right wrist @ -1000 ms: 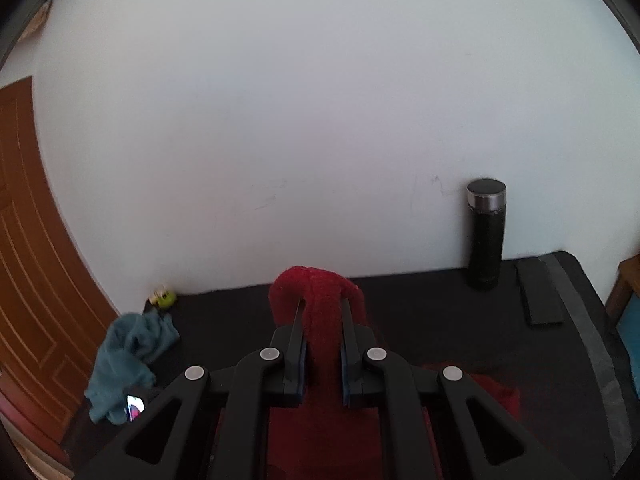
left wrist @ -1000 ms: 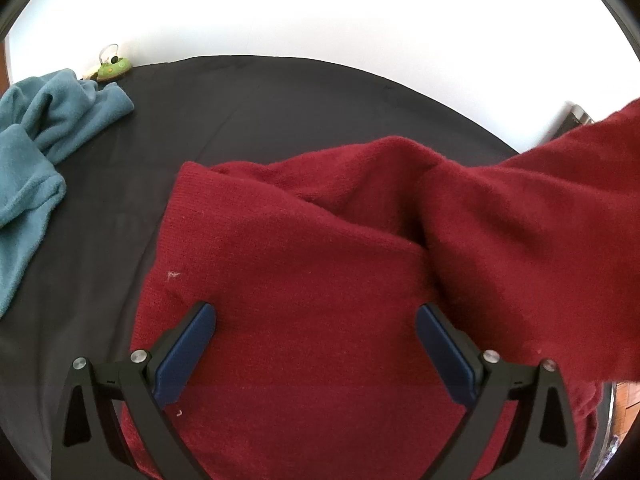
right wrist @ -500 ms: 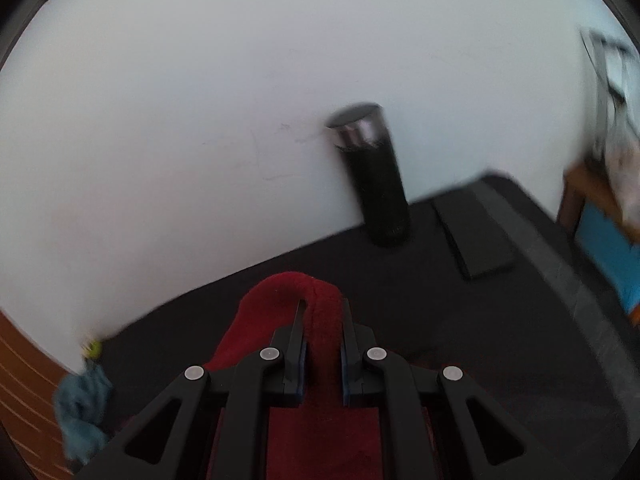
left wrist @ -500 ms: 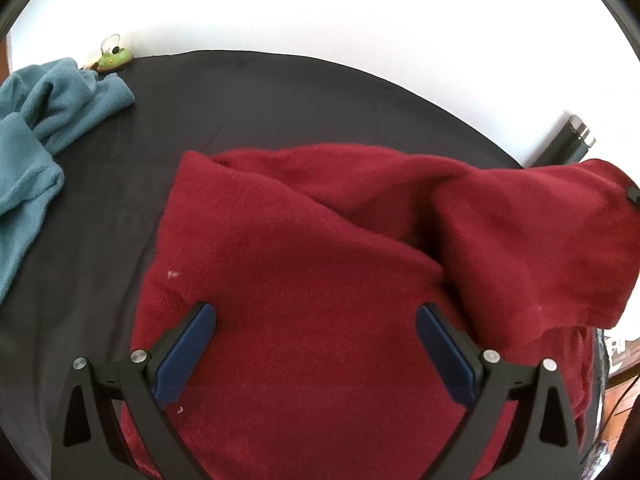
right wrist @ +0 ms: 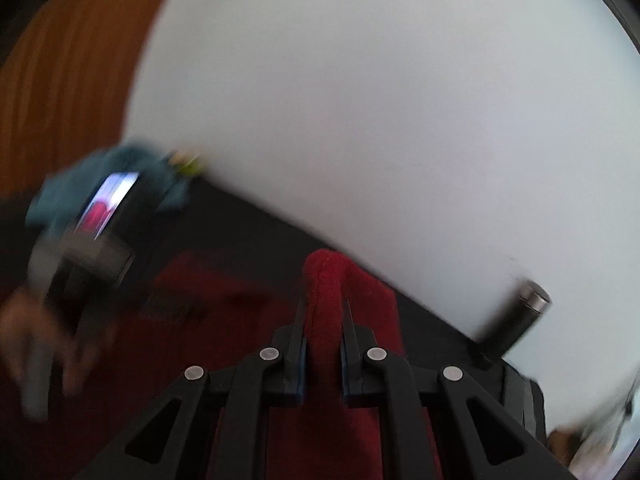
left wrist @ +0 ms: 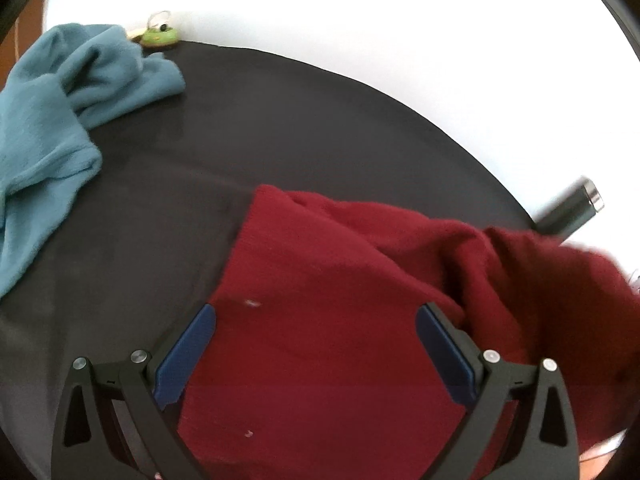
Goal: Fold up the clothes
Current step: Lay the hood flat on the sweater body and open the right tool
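Note:
A dark red knit sweater [left wrist: 344, 320] lies spread on the black table [left wrist: 280, 120]. My left gripper [left wrist: 316, 316] hovers over its near part, jaws wide open with nothing between the blue pads [left wrist: 184, 356]. At the sweater's right side a fold is lifted off the table. In the blurred right wrist view my right gripper [right wrist: 323, 312] is shut on that raised fold of the red sweater [right wrist: 326, 280]. The other hand with the left gripper's body [right wrist: 92, 256] shows at the left of that view.
A teal garment [left wrist: 60, 120] lies bunched at the table's far left, with a small green object [left wrist: 160, 36] behind it by the white wall. A dark bottle with a metal cap [left wrist: 572, 208] stands at the right back. A wooden door [right wrist: 60, 80] is at the left.
The right gripper swung down and rolled while holding the red fold, so the lifted part dropped lower at the right. The left gripper shifted sideways; the sweater now sits further right in its view.

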Available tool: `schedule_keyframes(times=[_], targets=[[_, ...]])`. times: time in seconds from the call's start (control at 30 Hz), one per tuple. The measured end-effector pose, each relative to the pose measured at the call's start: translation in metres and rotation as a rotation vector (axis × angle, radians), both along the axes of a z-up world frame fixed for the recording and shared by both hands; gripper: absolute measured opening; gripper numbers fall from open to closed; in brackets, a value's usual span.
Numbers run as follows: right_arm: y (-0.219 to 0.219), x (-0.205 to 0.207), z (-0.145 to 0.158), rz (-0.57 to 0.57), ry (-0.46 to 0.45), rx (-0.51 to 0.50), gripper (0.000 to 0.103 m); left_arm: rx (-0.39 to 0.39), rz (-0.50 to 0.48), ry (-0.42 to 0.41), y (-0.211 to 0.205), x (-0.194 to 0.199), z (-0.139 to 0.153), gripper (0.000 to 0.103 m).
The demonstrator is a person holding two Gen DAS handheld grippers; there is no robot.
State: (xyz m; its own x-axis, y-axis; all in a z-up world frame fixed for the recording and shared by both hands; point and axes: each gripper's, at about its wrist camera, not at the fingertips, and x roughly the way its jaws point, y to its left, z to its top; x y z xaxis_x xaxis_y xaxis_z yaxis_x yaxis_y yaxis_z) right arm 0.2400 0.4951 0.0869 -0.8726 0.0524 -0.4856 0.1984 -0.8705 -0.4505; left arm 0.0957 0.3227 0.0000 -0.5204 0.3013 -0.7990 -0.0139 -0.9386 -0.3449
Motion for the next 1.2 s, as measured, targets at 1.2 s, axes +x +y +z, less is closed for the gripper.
schedule_keyframes(times=[1.2], targets=[[0.113,0.015,-0.056,-0.210,-0.233,-0.182,0.020,-0.020,-0.357,0.132,0.085,0.037,0.009,0.101]])
